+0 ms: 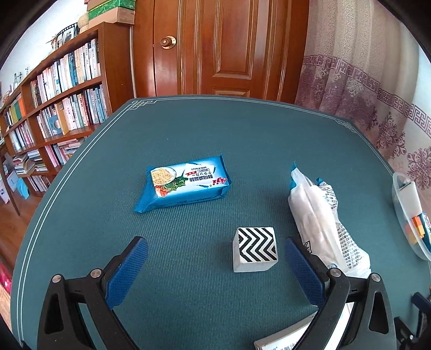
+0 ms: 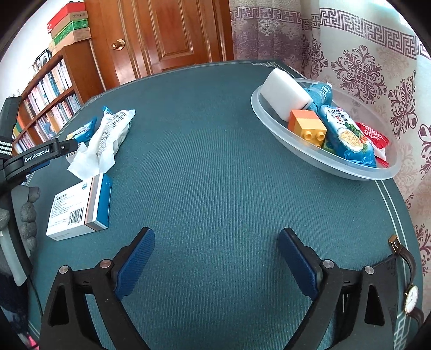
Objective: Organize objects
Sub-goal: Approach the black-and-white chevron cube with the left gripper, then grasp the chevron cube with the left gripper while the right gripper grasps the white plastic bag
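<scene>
Sorting looks part done: biscuit packet (image 1: 186,184), chevron cube (image 1: 255,249), white bag (image 1: 320,215) and medicine box (image 2: 78,207) lie loose, both left gripper (image 1: 215,266) and right gripper (image 2: 216,262) wide open and empty, bowl (image 2: 269,113) already holding several items.

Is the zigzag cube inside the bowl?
No, the zigzag cube sits on the green table, outside the bowl.

Wooden door (image 1: 229,45), bookshelf (image 1: 62,107), patterned curtain (image 2: 363,53); shelf-top boxes (image 2: 70,25), contents unclear.
</scene>
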A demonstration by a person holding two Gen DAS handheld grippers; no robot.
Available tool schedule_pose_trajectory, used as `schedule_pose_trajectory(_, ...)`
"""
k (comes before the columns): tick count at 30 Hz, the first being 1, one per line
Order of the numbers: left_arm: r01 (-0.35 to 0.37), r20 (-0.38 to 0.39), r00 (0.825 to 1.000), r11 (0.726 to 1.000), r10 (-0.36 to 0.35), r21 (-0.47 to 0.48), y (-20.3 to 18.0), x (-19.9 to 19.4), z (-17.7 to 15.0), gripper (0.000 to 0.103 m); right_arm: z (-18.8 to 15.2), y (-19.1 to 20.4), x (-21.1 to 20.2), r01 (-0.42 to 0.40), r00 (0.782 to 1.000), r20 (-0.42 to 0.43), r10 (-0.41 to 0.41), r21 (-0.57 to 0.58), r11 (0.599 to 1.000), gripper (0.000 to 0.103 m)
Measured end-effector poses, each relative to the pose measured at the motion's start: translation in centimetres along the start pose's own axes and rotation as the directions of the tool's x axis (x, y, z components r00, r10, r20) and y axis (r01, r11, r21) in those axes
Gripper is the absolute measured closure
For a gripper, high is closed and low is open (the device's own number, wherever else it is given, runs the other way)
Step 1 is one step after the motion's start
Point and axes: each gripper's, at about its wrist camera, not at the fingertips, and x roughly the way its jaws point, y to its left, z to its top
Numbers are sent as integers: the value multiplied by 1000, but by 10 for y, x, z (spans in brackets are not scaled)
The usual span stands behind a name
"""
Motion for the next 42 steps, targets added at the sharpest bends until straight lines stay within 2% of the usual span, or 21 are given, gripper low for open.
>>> schedule_pose_trajectory(3,-1,-17,1000,1000,1,24,-3,7,-2,2,-1,2,1,7,1000,1,-7,-6,1000,7)
schedule_pose_trajectory(9,49,-39,998,997,-47,51,-10,14,-3,23,-1,3,1,12,1000,6,-12,-9,1000,7)
schedule_pose_trajectory(11,65,-42,997,996,-63,53,-10,15,-3,38,-1,3,0,10,1000,8,-9,-5,1000,7)
schedule_pose_trajectory(13,82,-55,995,995,-79,51,-9,17,-4,47,-1,2,0,8,1000,10,-8,-1,1000,7)
schedule_pose_trajectory(18,105,-45,994,993,-103,44,-7,14,-6,58,5,5,1,-14,1000,12,13,25,1000,7)
schedule_pose_trajectory(22,121,-40,992,992,-119,34,-4,10,-7,70,20,17,-4,-35,998,48,34,10,999,8)
schedule_pose_trajectory(28,121,-20,992,993,-121,3,3,4,-7,70,49,48,-4,-104,989,101,106,-34,994,8)
schedule_pose_trajectory(34,119,16,993,993,-119,-17,8,-6,-5,70,76,80,9,-179,976,112,186,-67,982,8)
schedule_pose_trajectory(42,101,45,994,994,-100,-39,12,-13,-4,70,101,110,47,-231,971,42,235,-91,969,23)
